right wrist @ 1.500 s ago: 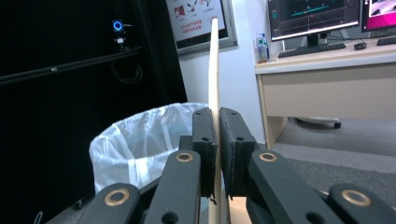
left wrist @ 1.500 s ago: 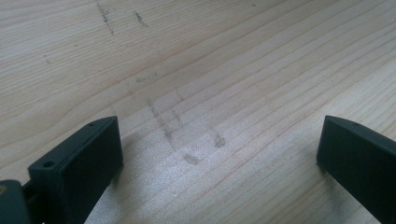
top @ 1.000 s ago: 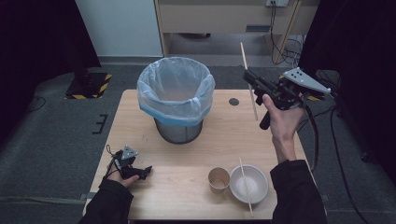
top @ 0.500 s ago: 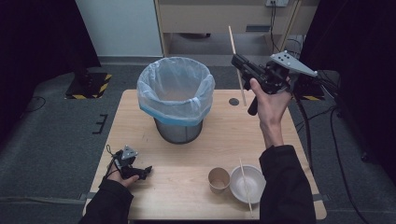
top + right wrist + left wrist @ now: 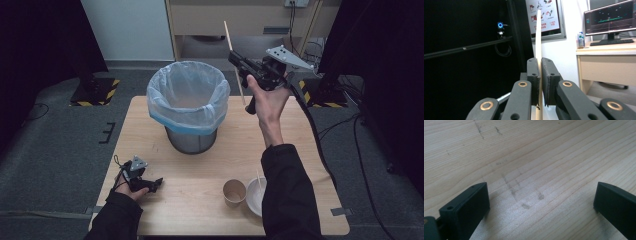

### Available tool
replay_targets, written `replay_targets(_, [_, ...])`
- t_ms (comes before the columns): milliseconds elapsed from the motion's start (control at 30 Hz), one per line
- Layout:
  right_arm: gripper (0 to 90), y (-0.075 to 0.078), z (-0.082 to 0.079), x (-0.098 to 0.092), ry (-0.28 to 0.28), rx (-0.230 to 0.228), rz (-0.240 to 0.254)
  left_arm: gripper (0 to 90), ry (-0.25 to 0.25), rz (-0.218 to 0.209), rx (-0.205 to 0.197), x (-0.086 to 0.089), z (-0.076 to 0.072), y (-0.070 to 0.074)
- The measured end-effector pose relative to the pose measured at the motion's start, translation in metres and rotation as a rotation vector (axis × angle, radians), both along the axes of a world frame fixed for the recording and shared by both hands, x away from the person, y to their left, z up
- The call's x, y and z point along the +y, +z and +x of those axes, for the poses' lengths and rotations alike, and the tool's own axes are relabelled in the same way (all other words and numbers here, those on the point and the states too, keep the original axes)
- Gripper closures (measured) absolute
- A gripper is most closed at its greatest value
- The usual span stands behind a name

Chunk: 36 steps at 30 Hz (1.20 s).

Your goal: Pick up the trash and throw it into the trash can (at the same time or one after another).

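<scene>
Aloft beside the plastic-lined mesh bin point(image 5: 189, 107), the right gripper point(image 5: 237, 58) clamps a slim, pale wooden stick point(image 5: 233, 55) between its flat black fingers point(image 5: 534, 75), the stick near-upright just right of the bin's rim. Nearer the person, the left gripper point(image 5: 155, 183) rests wide open on the grained wooden bench point(image 5: 150, 125); a paper cup point(image 5: 234, 192) and white bowl point(image 5: 254, 197) sit at the front.

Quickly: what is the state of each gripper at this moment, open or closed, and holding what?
Left gripper: open, fingers wide apart, nothing between them, low over the wooden table.
Right gripper: closed on a wooden stick, raised beside the lined bin.
</scene>
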State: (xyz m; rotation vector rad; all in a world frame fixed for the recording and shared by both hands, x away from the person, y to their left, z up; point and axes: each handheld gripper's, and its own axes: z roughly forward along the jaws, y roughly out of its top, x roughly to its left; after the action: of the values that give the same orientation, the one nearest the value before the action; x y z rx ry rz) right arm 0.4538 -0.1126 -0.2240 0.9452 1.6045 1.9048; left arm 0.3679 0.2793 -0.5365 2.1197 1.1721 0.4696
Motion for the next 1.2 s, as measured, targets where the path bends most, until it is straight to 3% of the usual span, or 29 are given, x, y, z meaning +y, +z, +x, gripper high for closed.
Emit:
replay_targets(300, [85.7, 0.005, 0.016, 0.017, 0.002, -0.004, -0.010, 0.0, -0.003, 0.000, 0.000, 0.000, 0.000, 0.000])
replay_targets(567, [85.6, 0.006, 0.030, 0.033, 0.016, -0.011, 0.022, 0.0, -0.003, 0.000, 0.000, 0.000, 0.000, 0.000])
replay_targets(733, [85.6, 0.000, 0.040, 0.045, 0.013, -0.010, 0.036, 0.0, -0.004, -0.001, 0.001, 0.000, 0.000, 0.000])
replay_targets(1067, [85.5, -0.017, 0.056, 0.072, -0.008, -0.027, -0.010, 0.0, -0.006, -0.001, 0.000, 0.000, 0.000, 0.000])
replay_targets(1200, [85.4, -0.022, 0.063, 0.082, -0.007, -0.020, -0.002, 0.0, -0.006, -0.001, 0.001, 0.000, 0.000, 0.000])
